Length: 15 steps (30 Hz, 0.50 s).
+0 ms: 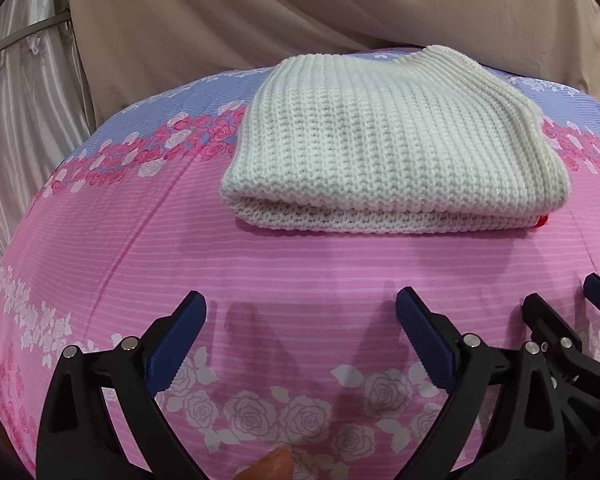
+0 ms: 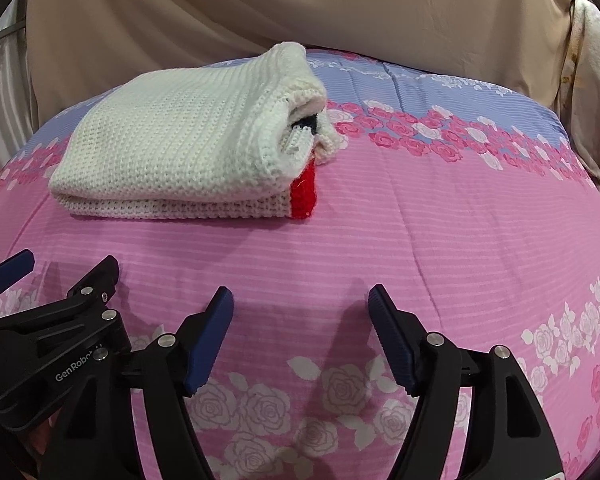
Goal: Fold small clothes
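L gripper (image 1: 300, 320) + R gripper (image 2: 300, 316) spread, empty | folded knit (image 1: 388, 144) beyond | floral bedcover (image 1: 300, 264)

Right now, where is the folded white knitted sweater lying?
The folded white knitted sweater lies on the pink floral bedsheet, ahead of both open grippers; it is right of centre in the left wrist view and upper left in the right wrist view.
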Each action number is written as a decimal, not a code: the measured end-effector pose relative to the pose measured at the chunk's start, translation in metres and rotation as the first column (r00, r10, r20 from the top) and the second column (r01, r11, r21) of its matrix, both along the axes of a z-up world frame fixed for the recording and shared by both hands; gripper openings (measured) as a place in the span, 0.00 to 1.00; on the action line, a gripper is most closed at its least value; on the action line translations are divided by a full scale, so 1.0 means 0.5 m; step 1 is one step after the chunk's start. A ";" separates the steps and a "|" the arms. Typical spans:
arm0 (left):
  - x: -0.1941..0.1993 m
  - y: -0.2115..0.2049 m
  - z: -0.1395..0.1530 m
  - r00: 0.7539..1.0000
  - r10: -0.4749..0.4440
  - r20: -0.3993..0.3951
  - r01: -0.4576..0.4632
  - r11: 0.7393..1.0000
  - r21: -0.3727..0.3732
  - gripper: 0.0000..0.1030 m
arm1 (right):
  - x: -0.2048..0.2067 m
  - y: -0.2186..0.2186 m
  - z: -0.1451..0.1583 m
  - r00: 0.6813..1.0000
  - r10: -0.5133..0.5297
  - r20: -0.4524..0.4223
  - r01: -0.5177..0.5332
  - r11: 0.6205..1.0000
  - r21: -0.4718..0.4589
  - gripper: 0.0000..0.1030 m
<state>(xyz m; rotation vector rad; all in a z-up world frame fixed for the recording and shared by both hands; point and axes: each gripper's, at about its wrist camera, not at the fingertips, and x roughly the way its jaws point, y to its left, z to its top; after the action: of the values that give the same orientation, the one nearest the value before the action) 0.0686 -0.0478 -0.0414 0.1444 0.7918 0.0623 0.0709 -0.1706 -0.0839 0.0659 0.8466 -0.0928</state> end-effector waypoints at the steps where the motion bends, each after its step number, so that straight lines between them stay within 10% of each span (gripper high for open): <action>1: 0.000 0.000 0.000 1.000 0.001 0.000 -0.001 1.000 -0.001 0.91 | 0.000 0.000 0.000 1.000 0.000 0.000 0.000 1.000 0.000 0.66; 15: 0.000 0.007 0.001 1.000 0.001 0.006 -0.001 1.000 -0.024 0.90 | -0.004 0.010 0.002 1.000 -0.010 0.006 0.010 1.000 -0.018 0.66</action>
<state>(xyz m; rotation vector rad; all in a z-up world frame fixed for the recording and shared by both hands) 0.0687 -0.0442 -0.0411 0.1204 0.7859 0.0544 0.0689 -0.1656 -0.0830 0.0538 0.8394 -0.1096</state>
